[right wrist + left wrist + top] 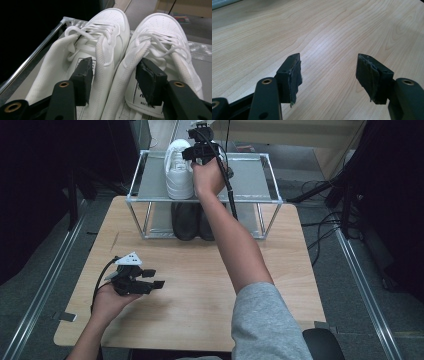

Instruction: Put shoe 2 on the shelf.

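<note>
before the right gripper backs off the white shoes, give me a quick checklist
1. Right gripper jaws open, pads off the collars: ok.
2. White shoes side by side on the rack's top shelf: ok.
3. Laces clear of the jaws: ok.
4. Black shoes on the lower shelf: ok.
5. Left gripper open over the table, holding nothing: ok.
6. Shoes steady once released: cannot tell.

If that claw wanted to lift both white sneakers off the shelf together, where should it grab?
Probably the two inner collar walls, from above and behind the heels. In the right gripper view the white sneakers sit side by side, touching, heels toward the right claw, whose open jaws reach one into each shoe opening. Closing would pinch both walls together; the toes look too wide.
</note>
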Motion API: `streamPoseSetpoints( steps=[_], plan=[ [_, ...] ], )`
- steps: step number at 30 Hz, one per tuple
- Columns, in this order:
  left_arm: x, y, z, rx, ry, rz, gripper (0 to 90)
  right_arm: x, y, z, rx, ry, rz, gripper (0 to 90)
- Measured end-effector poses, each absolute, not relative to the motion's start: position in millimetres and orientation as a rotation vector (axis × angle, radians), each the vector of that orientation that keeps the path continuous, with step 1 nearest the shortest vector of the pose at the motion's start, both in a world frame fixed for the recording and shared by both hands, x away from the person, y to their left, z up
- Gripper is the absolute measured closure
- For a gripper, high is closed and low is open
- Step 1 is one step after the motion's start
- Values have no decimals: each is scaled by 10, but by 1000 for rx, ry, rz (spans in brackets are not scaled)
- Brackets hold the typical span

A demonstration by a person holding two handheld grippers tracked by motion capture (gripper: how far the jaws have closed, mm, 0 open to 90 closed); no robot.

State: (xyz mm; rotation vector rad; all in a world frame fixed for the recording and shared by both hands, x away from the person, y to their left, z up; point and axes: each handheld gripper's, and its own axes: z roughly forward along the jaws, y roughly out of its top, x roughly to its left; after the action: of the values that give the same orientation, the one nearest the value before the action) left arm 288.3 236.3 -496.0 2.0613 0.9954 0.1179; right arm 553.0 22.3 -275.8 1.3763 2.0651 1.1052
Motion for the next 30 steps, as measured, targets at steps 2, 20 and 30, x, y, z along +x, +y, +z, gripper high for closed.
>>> streamPoseSetpoints(
  steps=[2,20,30],
  plan=[
    [2883,2363,-4960,2066,995,120,373,5523,192,-2754,1358,2085,1121,464],
    [2882,2363,-4967,2073,1003,130,373,5294,29,-2580,1239,2234,1195,432],
    [2887,2376,-4974,2062,1008,127,372,5026,-79,-2536,1121,2279,1296,409]
  ],
)
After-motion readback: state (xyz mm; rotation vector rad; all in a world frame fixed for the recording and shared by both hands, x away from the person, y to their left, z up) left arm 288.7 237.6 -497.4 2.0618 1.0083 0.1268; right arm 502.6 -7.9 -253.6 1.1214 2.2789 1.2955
